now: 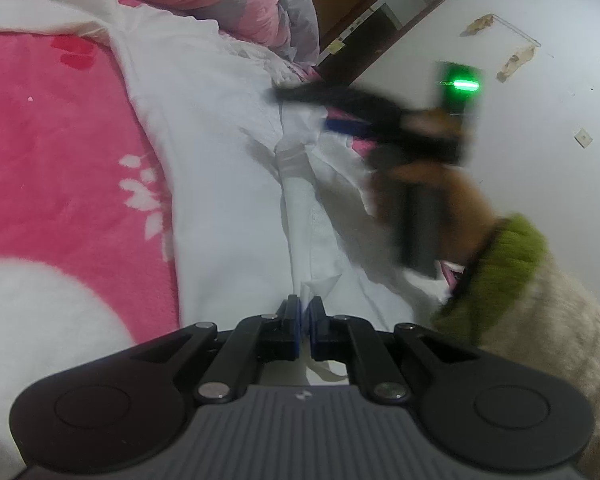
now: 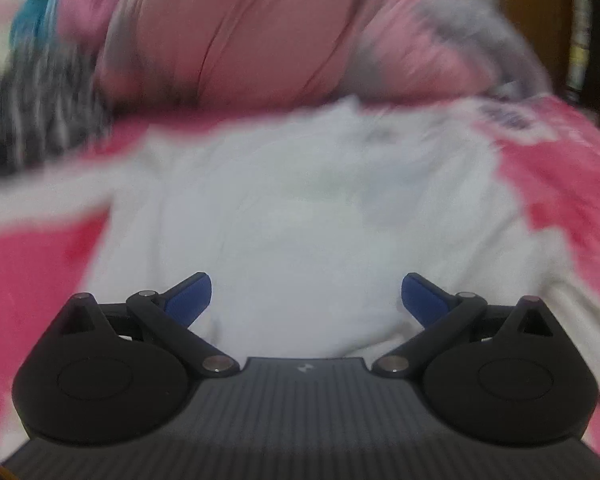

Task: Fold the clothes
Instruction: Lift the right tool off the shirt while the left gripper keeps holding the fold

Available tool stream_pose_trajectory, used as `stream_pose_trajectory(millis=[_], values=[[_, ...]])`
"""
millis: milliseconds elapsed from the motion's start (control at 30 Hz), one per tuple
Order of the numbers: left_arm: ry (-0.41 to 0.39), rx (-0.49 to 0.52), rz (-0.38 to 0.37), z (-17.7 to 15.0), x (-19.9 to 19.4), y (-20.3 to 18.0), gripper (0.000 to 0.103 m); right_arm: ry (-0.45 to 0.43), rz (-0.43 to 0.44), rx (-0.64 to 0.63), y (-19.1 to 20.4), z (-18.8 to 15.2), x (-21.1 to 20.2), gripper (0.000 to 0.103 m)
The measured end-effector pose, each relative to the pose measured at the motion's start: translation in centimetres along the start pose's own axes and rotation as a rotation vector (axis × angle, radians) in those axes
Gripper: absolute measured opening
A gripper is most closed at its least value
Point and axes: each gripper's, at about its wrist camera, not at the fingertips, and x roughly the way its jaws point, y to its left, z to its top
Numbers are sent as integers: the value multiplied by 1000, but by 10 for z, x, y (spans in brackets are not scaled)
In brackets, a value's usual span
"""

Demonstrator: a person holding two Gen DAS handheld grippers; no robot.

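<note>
White cotton, a long-sleeved garment [image 1: 220, 152] lies spread on the bed's pink plush blanket [image 1: 60, 152], one sleeve trailing toward ten o'clock in the left wrist view. A ridge of its cloth runs from the centre down to six o'clock, where the left gripper [image 1: 305, 312] has its jaws clenched on a pinch of it. The right gripper [image 2: 306, 296], at three o'clock in that view, hangs above the garment with its jaws released and nothing between them. The folding looks barely begun: no flat fold shows, the body and sleeves remain. No containers are visible; a pink quilt [image 2: 260, 32] lies beyond at twelve o'clock.
</note>
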Motion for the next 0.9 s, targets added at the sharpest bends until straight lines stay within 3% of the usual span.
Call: stream_pose_trajectory(millis=[133, 233, 367, 433, 567, 633, 767, 900], values=[[1, -36, -8, 3, -1, 4, 5, -106, -87, 151, -33, 5, -99, 102], [-4, -64, -12, 7, -2, 7, 5, -89, -162, 225, -56, -19, -162, 102], [-19, -89, 0, 14, -4, 12, 5, -33, -330, 169, -67, -70, -210, 98], [-23, -102, 7, 17, -5, 13, 5, 2, -375, 150, -69, -92, -219, 89], [-27, -126, 13, 21, -7, 14, 5, 66, -400, 69, -64, -126, -222, 58], [-32, -138, 11, 23, -8, 13, 5, 87, -375, 10, -56, -135, -219, 51], [-58, -138, -15, 34, -12, 3, 5, 113, -292, -79, -41, -141, -214, 46], [-96, -116, -33, 50, -14, -10, 5, 147, -325, -136, -39, -148, -203, 46]])
